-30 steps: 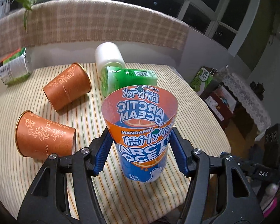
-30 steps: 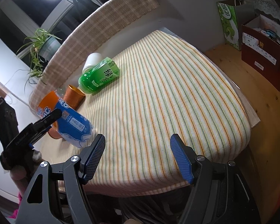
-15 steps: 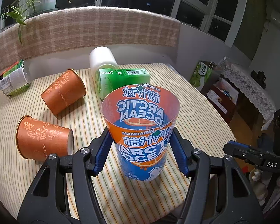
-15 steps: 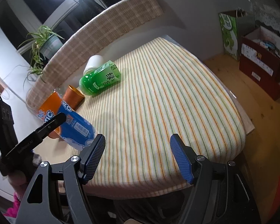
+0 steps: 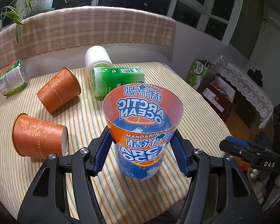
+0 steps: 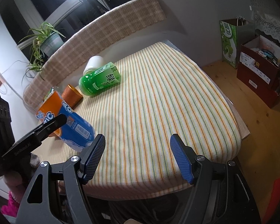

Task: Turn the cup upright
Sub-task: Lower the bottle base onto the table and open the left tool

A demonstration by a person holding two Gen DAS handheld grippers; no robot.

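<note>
left claw [image 5: 141, 154] pinching Arctic Ocean cup [image 5: 142, 130] (mouth up) | right claw [image 6: 138, 156] spread | 2 orange cups [image 5: 39, 136]

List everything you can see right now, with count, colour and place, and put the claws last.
Arctic Ocean cup: 1, orange and blue, mouth up, near table edge, between the left claw's fingers.
Paper cups: 2, brown-orange, lying on their sides, left part of table.
Green bottle: 1, green, on its side, mid-table.
White cup: 1, white, on its side behind the green bottle.
Bottle: 1, clear with green label, on its side at far left edge.
Tablecloth: 1, cream with orange and green stripes, covers the table.
Plant: 1, green, on the windowsill.
Bag: 1, green, on the floor right of table.
Box: 1, dark red, beside the bag.
Left claw: black with blue pads, shut on the Arctic Ocean cup.
Right claw: black with blue pads, open, holding nothing.
</note>
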